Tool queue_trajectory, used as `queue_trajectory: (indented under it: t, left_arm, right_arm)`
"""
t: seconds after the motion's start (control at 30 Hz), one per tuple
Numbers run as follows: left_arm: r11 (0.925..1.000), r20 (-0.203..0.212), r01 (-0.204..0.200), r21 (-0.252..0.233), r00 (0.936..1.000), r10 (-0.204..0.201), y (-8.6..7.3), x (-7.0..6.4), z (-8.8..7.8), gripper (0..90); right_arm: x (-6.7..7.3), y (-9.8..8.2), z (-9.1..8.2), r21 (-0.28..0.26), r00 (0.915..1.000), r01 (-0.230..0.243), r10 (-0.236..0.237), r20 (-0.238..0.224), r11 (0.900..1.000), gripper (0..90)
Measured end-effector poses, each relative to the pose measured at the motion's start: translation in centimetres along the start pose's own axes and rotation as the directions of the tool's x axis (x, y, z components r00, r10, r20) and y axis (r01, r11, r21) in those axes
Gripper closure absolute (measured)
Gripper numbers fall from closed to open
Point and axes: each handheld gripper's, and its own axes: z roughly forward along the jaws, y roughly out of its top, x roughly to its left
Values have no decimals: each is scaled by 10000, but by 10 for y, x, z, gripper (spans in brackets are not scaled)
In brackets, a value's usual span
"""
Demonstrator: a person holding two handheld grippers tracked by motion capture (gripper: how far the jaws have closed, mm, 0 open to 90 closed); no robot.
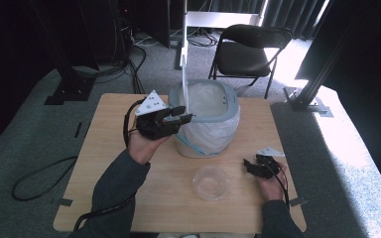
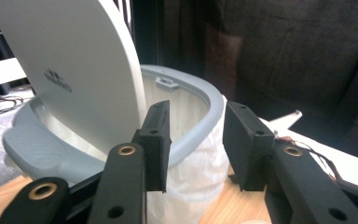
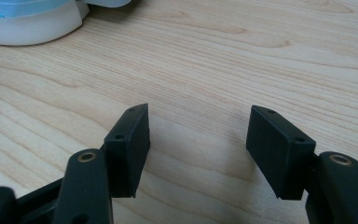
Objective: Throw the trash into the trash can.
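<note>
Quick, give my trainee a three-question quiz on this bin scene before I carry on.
1. True or false: the bin's lid stands raised.
2. What lies on the table nearest the right hand-held gripper? A) clear bowl B) mug C) spoon
3. What lines the bin?

Key: 1 true. 2 A, the clear bowl. 3 A white bag.

grey carpet [image 1: 357, 168] (sunlit), black folding chair [image 1: 250, 49]
</note>
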Motion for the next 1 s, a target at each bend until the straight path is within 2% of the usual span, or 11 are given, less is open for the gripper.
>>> queue_trajectory:
  t: [0.23, 0.33, 1.0]
  left_arm:
    - [9997, 89, 205, 139, 9997, -206, -16, 4, 4, 598]
    - [9997, 295, 212, 131, 9993, -216, -21, 4, 5, 594]
    - [9938, 780, 565, 954, 9949, -641, -70, 3, 25, 594]
  right_arm:
    - [0, 0, 0, 10, 10000, -39, 39, -23, 10000, 385]
    - [0, 0, 0, 22, 10000, -42, 42, -34, 10000, 386]
    - [-2, 0, 0, 70, 9997, -238, 239, -77, 9997, 364]
